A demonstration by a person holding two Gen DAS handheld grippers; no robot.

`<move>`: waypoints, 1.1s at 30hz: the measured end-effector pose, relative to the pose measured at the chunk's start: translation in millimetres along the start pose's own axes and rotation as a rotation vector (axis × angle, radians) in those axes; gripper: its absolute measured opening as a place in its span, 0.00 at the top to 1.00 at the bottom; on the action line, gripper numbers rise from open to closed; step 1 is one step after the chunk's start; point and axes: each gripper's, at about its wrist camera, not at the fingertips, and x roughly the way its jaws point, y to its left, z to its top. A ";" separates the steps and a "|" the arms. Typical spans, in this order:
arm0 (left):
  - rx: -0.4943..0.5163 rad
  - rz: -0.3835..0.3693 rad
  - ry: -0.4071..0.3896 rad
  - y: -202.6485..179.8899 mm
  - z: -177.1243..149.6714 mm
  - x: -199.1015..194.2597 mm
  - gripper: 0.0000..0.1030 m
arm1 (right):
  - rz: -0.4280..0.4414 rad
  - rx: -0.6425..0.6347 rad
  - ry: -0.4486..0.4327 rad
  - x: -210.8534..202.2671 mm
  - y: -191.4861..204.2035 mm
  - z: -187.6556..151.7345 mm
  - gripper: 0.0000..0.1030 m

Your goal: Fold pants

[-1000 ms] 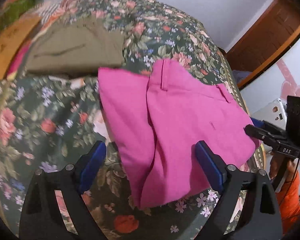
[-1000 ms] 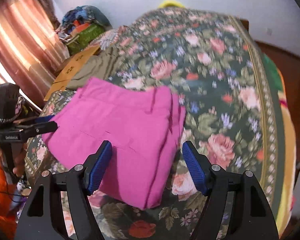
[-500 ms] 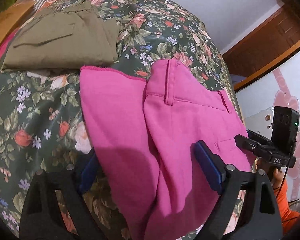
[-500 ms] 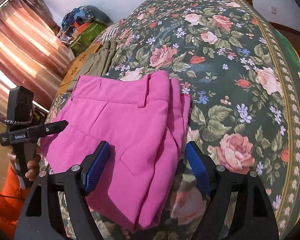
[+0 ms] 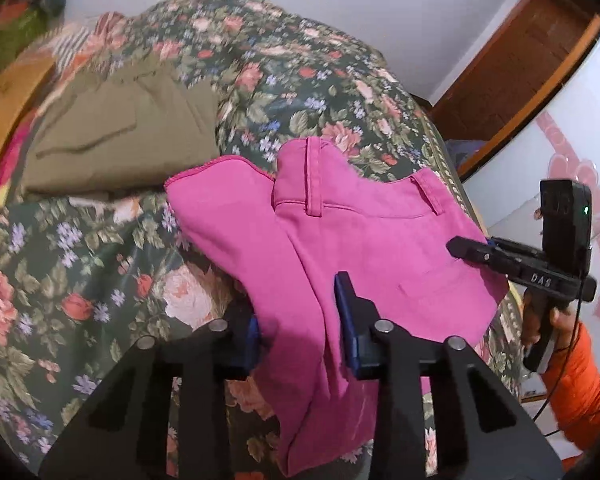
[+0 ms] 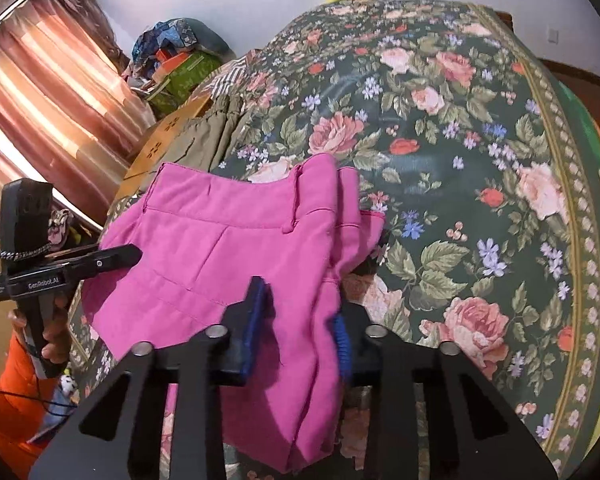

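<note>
1. The pink pants (image 5: 364, 240) lie folded on the floral bedspread (image 5: 80, 248), one edge bunched between the left gripper (image 5: 300, 320)'s narrowed jaws.
2. The right gripper (image 6: 300, 316) likewise pinches the opposite fold.
3. Waistband faces away, belt loops visible.

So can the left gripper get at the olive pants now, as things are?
Probably not yet: the left gripper is shut on the pink pants, so it must release them first. The olive pants lie uncovered further back.
</note>
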 end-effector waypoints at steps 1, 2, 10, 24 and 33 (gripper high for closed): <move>0.009 0.008 -0.012 -3.2 0.2 -4.1 0.69 | 0.001 -0.006 -0.005 -3.0 2.2 1.0 0.79; 0.017 0.014 -0.024 -5.9 0.8 -8.3 0.69 | 0.000 -0.012 -0.012 -5.5 4.6 2.1 0.80; 0.044 0.029 -0.114 -11.5 11.1 -44.6 0.72 | -0.002 -0.092 -0.068 -26.7 34.8 13.7 0.84; 0.069 0.117 -0.287 26.8 52.4 -114.3 0.72 | 0.047 -0.224 -0.184 -32.0 97.2 70.3 0.85; 0.036 0.171 -0.325 84.2 90.9 -122.1 0.72 | 0.078 -0.306 -0.210 0.3 132.3 117.2 0.85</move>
